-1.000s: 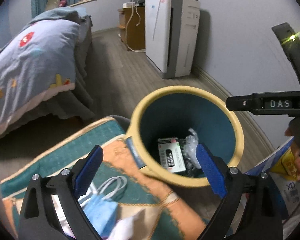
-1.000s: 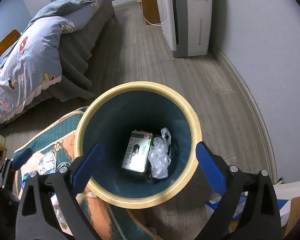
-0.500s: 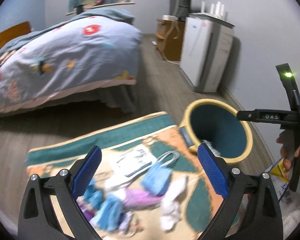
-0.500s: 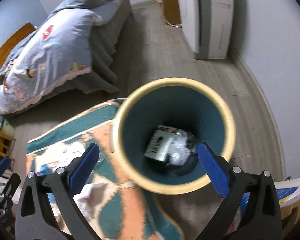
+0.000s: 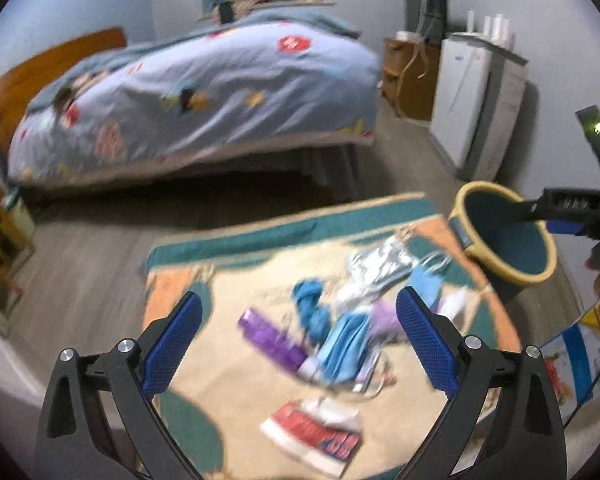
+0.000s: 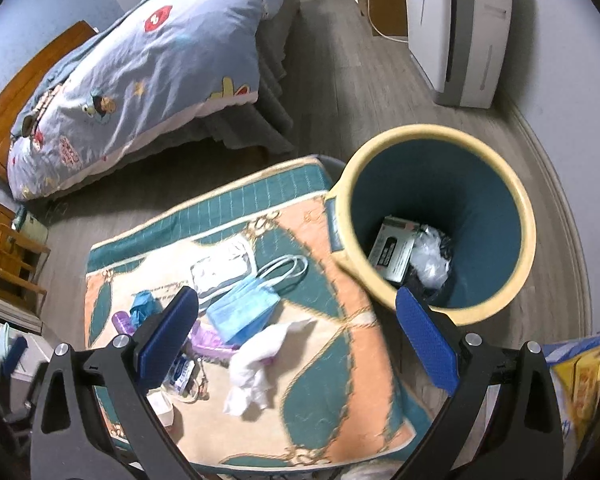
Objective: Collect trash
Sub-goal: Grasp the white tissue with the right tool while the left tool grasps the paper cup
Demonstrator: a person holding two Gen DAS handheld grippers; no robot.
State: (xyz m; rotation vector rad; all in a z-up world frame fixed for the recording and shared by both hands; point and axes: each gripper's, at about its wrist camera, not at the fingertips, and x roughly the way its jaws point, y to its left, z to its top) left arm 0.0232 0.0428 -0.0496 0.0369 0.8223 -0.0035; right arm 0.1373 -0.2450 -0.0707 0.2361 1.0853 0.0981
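Right wrist: 1 bin (image 6: 500,300) w/ 2 items (box, plastic); both tongs (image 6: 296,334) (image 5: 298,342) spread, empty.

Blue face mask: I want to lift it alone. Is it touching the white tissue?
Apart. The right wrist view shows bare rug between the face mask and the tissue.

Lower centre, a white tissue (image 6: 260,354) lies on the rug (image 6: 320,380); right of centre stands the bin (image 6: 528,236), jaws spread.
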